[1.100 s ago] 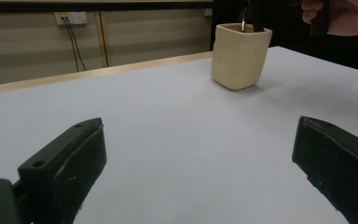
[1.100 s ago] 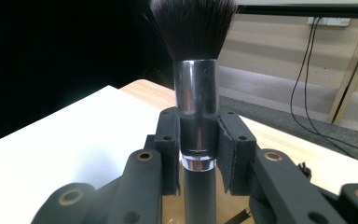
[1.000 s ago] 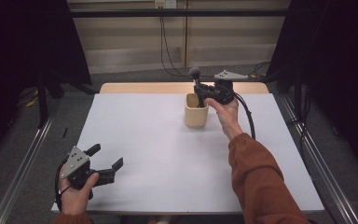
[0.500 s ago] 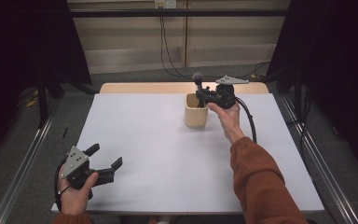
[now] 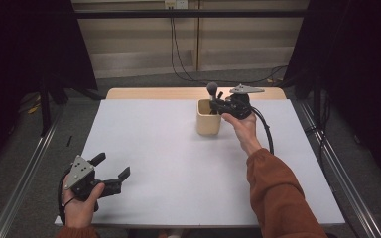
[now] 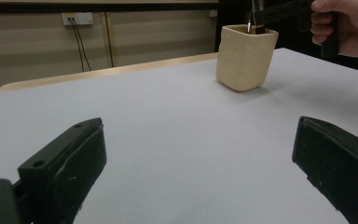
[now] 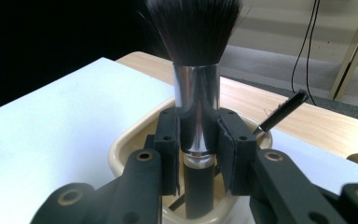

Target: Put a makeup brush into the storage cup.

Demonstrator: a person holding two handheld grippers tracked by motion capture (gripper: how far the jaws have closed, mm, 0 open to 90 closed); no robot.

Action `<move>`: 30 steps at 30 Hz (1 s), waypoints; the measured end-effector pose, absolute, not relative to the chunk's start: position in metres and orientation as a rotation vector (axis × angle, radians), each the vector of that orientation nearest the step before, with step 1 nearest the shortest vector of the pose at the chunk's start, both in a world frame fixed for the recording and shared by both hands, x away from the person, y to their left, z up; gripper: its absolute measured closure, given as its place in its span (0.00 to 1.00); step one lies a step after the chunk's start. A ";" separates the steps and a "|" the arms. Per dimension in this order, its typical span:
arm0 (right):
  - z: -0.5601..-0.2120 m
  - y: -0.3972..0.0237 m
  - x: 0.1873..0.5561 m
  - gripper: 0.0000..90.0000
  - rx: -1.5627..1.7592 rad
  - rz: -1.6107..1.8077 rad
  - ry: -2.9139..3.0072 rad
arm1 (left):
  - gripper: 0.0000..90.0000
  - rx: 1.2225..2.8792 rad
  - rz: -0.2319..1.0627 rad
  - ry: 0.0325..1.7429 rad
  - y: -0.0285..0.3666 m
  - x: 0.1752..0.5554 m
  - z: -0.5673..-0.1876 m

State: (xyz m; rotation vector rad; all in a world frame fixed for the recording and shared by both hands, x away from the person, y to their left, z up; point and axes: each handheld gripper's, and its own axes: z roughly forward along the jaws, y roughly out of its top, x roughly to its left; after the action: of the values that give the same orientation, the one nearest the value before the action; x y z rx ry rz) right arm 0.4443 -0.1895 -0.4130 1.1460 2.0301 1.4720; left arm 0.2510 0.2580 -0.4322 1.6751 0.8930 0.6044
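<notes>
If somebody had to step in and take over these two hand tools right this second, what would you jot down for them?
Right gripper: shut on the makeup brush, clamped at its silver collar, bristles up, handle reaching down into the beige cup.
Left gripper: open, holding nothing, near the front left corner of the white table, far from the cup.
A thinner brush leans inside the cup.
Done: the big brush is gripped upright at the cup's mouth.
Left: I cannot tell whether it is going in or coming out; either lower and release it, or lift it clear. Probably keep the brush vertical so it does not tip the cup.
</notes>
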 end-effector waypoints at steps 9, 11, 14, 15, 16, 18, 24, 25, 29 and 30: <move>-0.418 -0.190 0.442 0.78 1.146 1.464 2.047 | 0.03 1.671 0.603 0.893 0.258 0.251 -0.432; -0.420 -0.190 0.442 0.78 1.146 1.464 2.050 | 0.03 1.672 0.602 0.892 0.258 0.251 -0.432; -0.421 -0.191 0.441 0.77 1.151 1.467 2.048 | 0.03 1.675 0.603 0.891 0.257 0.251 -0.432; -0.421 -0.191 0.441 0.77 1.151 1.467 2.048 | 0.03 1.675 0.603 0.891 0.257 0.251 -0.432; -0.421 -0.191 0.440 0.76 1.146 1.472 2.052 | 0.03 1.673 0.604 0.891 0.257 0.251 -0.432; -0.421 -0.191 0.439 0.75 1.135 1.468 2.061 | 0.03 1.673 0.605 0.890 0.257 0.250 -0.432; -0.419 -0.193 0.436 0.68 1.142 1.479 2.043 | 0.03 1.678 0.604 0.887 0.257 0.251 -0.432; -0.419 -0.193 0.436 0.66 1.142 1.479 2.040 | 0.03 1.677 0.604 0.890 0.257 0.251 -0.432; -0.418 -0.195 0.433 0.59 1.139 1.483 2.034 | 0.03 1.676 0.606 0.887 0.257 0.250 -0.432; -0.418 -0.195 0.433 0.57 1.140 1.486 2.032 | 0.03 1.674 0.605 0.886 0.257 0.250 -0.432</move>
State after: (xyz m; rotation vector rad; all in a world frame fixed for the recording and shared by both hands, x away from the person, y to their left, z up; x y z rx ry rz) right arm 0.4327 -0.1949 -0.4178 1.1396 2.0319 1.4860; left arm 0.2504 0.2568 -0.4320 1.6744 0.8861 0.6051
